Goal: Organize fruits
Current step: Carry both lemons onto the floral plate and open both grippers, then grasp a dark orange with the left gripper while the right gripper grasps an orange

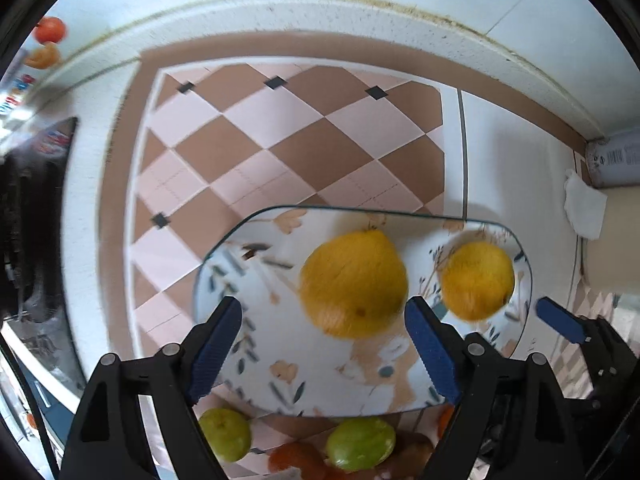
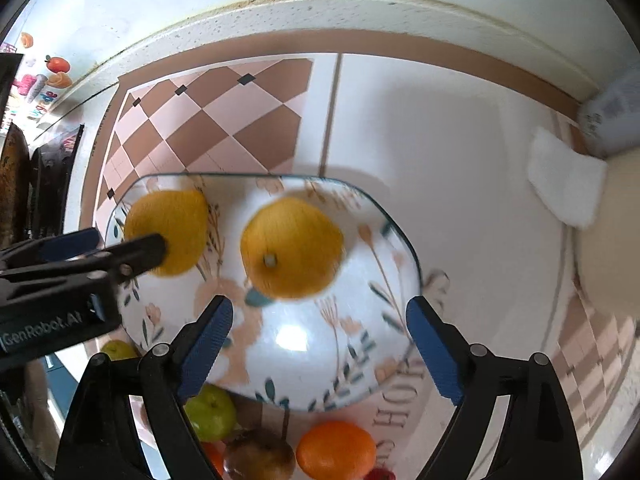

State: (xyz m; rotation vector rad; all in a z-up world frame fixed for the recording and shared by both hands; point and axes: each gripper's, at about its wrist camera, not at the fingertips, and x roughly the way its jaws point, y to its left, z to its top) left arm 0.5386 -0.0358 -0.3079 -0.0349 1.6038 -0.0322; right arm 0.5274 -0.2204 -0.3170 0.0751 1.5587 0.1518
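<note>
I have both grippers hanging over the floral glass plate (image 1: 256, 376), looking steeply down on it. My left gripper (image 1: 324, 344) is spread wide, its blue fingers (image 1: 214, 348) straddling the near part of the plate and gripping nothing; the larger yellow fruit (image 1: 354, 282) sits just beyond and between the tips, closer to the right-hand finger. From the right wrist view, that left gripper (image 2: 120, 242) comes in from the left edge, roughly level, and its upper finger crosses in front of that same fruit (image 2: 168, 232); I cannot tell if it touches. My right gripper (image 2: 320, 344) is also spread open and empty, tips over the near half of the plate (image 2: 312, 360), with the second yellow fruit (image 2: 292, 248) ahead of them, slightly toward the left finger. Both yellow fruits lie on the plate, side by side and apart. The second one shows its stem scar facing up toward my right camera; in the left view it (image 1: 478, 280) sits near the plate's right rim. Both are blurred, so I cannot read a clear long axis. At the near edge beyond the plate lie two green fruits (image 1: 360, 444), an orange (image 2: 336, 450) and a brownish fruit (image 2: 260, 456). The plate rests on a checkered mat (image 1: 280, 136) on a white counter (image 2: 440, 160).
</note>
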